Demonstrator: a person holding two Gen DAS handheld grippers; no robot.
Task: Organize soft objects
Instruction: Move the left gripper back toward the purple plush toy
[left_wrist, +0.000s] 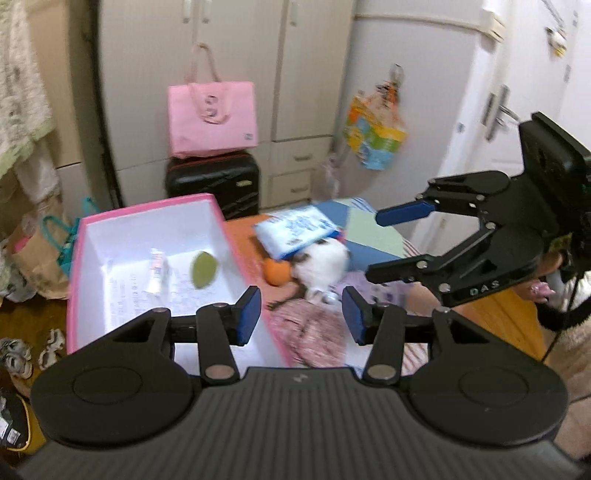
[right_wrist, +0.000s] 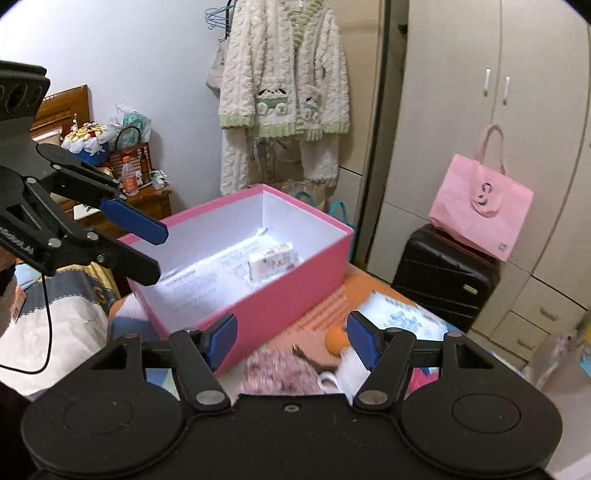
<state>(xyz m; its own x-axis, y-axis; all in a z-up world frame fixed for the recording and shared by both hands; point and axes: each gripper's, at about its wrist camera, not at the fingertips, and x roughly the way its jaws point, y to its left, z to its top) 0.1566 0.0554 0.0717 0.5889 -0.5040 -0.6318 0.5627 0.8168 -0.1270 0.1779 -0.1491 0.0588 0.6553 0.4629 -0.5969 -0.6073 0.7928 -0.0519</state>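
A pink box (left_wrist: 147, 229) with a white inside stands on the bed. In it are a blurred green oval thing (left_wrist: 203, 274) and a small white packet (right_wrist: 273, 262). My left gripper (left_wrist: 301, 317) hangs open over the box's near right corner, with nothing between its fingers. My right gripper (right_wrist: 291, 339) is open too, over the box's pink wall (right_wrist: 288, 310) and the pile beside it. That pile holds a pink knitted piece (left_wrist: 314, 332), an orange ball (left_wrist: 277, 273), a white plush (left_wrist: 325, 266) and a blue-white tissue pack (left_wrist: 295, 230).
A black suitcase (left_wrist: 212, 184) with a pink tote (left_wrist: 212, 118) on it stands behind the bed, against cream wardrobes. A fleece set (right_wrist: 288, 85) hangs on the wall. A cluttered nightstand (right_wrist: 144, 195) is far left; paper bags (left_wrist: 40, 254) sit on the floor.
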